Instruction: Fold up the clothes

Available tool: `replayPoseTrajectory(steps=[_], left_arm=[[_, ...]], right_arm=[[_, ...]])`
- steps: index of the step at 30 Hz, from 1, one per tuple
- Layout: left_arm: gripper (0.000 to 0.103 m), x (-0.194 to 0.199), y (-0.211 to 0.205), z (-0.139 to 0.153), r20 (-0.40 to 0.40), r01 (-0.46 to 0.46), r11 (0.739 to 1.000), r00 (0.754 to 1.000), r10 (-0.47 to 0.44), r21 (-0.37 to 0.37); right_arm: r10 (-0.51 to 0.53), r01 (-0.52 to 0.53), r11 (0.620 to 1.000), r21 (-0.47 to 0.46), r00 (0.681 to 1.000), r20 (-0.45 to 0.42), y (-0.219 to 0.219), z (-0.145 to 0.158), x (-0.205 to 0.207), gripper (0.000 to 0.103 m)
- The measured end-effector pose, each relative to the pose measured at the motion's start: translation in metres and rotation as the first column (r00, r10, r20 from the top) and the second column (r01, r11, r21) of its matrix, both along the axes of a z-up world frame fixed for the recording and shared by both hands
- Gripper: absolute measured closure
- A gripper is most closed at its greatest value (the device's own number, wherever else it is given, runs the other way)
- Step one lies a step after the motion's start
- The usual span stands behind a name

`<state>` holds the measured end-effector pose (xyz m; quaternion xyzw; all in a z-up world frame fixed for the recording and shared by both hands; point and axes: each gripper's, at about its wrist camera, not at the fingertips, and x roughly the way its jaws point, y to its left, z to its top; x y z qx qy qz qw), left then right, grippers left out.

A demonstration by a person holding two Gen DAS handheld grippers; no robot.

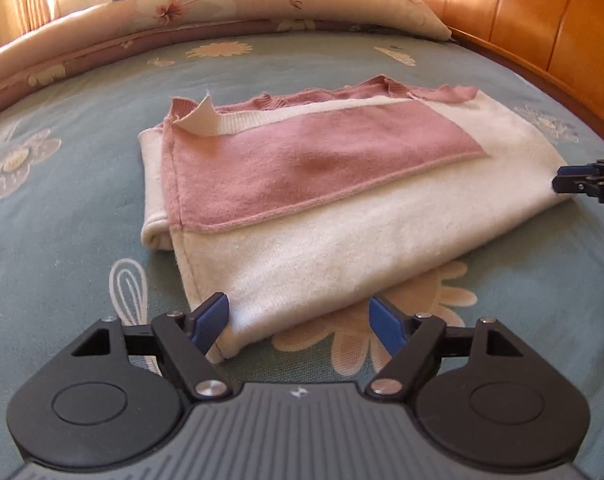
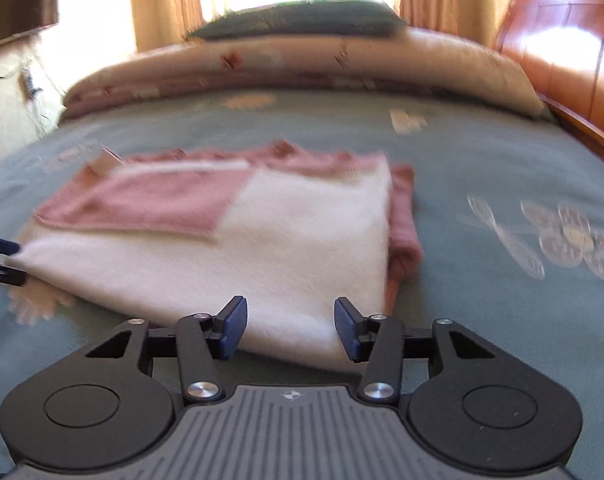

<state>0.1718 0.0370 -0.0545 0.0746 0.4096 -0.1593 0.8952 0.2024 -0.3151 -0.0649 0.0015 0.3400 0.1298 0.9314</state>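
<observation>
Both grippers, the left gripper (image 1: 298,322) and right gripper (image 2: 290,328), hover spread and holding nothing at the near edge of a pink-and-cream sweater (image 1: 322,200) lying folded into a neat rectangle on the bed (image 1: 82,208), apparently nearly finished.

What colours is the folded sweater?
Cream and dusty pink sweater; clearest in the left wrist view.
</observation>
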Motion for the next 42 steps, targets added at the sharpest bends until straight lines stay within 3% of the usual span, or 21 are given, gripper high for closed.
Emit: replayPoseTrajectory(steps=[3,6,8,11,15,18,21,24,27,31,34,38,42], left_arm=[[0.025,0.008,-0.001,0.016,-0.005,0.023,1.000,1.000,-0.023,-0.002],[0.025,0.027,-0.003,0.038,0.055,0.022,1.000,0.998,-0.023,0.020],[0.024,0.047,-0.005,0.044,0.073,0.019,1.000,0.997,-0.018,-0.014],[0.024,0.082,-0.005,0.039,0.060,0.027,0.996,0.998,-0.022,-0.090],[0.024,0.114,-0.001,0.008,0.002,-0.047,0.998,0.999,0.047,-0.036],[0.024,0.121,0.006,0.006,0.002,-0.060,0.995,0.998,0.060,-0.080],[0.023,0.130,0.000,0.019,0.042,-0.020,0.995,0.999,0.024,-0.094],[0.023,0.150,-0.009,0.024,0.063,0.011,0.996,0.998,-0.005,-0.094],[0.023,0.175,-0.013,0.017,0.056,-0.037,0.998,0.998,0.040,-0.058],[0.024,0.199,0.002,0.009,0.039,-0.164,0.985,0.985,0.166,-0.047],[0.025,0.196,0.018,0.017,0.033,-0.202,0.970,0.978,0.208,-0.131],[0.018,0.176,0.024,0.036,0.072,-0.148,0.959,0.983,0.170,-0.243],[0.017,0.178,0.020,0.027,0.019,-0.120,0.954,0.991,0.131,-0.273]], right_arm=[[-0.004,0.004,0.999,0.052,1.000,0.017,-0.007,0.000,-0.002,0.050],[0.027,-0.030,0.998,0.057,0.998,0.049,-0.011,0.017,0.002,0.050],[0.033,-0.037,0.998,0.057,0.997,0.072,-0.015,0.031,0.014,0.050],[0.008,-0.013,0.997,0.072,0.998,0.070,-0.022,0.035,0.041,0.048],[-0.043,0.042,0.994,0.096,0.999,0.008,-0.031,0.017,0.071,0.048],[-0.061,0.061,0.992,0.112,0.998,0.000,-0.036,0.005,0.075,0.047],[-0.045,0.041,0.990,0.138,0.999,0.023,-0.038,0.005,0.074,0.035],[-0.030,0.029,0.999,0.033,0.999,0.029,-0.027,0.010,0.077,0.035],[0.002,-0.003,1.000,0.029,0.999,0.032,-0.023,0.014,0.075,0.031],[0.030,-0.030,1.000,0.007,0.999,0.033,-0.021,0.017,0.075,0.028],[0.028,-0.028,1.000,-0.006,0.999,0.023,-0.024,0.017,0.078,0.027],[-0.004,0.004,1.000,0.022,0.999,0.034,-0.033,0.018,0.079,0.023],[-0.021,0.020,0.998,0.062,1.000,0.019,-0.039,0.014,0.082,0.023]])
